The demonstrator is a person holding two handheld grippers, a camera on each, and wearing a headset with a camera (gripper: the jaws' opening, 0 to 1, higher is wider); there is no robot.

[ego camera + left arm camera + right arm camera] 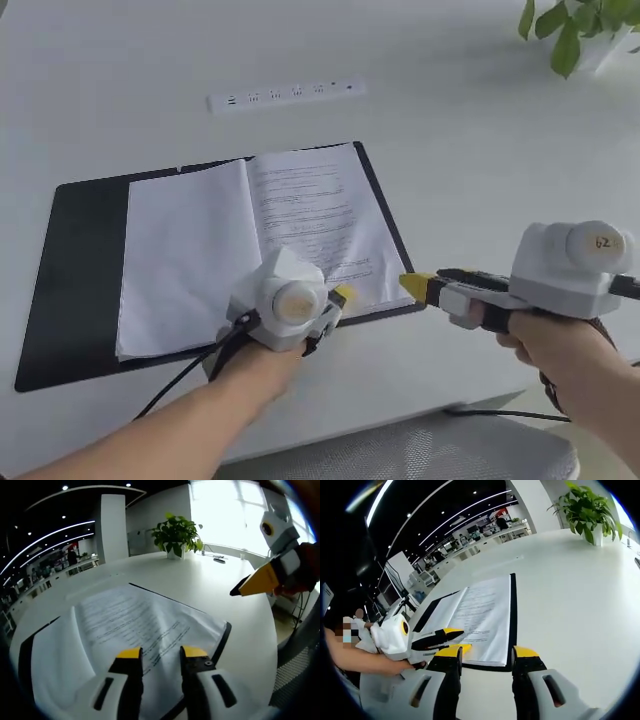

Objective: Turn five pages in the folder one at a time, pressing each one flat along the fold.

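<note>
A black folder (75, 270) lies open on the white table. Its left page (185, 255) is blank and its right page (315, 215) carries printed text. My left gripper (338, 298) hovers over the near edge of the printed page, jaws open; its own view has the left gripper (157, 655) just above that page (130, 620) with nothing held. My right gripper (416, 286) floats off the folder's near right corner, above bare table. In its own view the right gripper (487, 652) is open and empty, facing the folder (512, 610), with the left gripper (447, 639) to the left.
A white power strip (287, 96) lies beyond the folder. A potted plant (570, 30) stands at the far right corner. The table's near edge runs just below my hands, with a grey chair seat (420, 450) under it.
</note>
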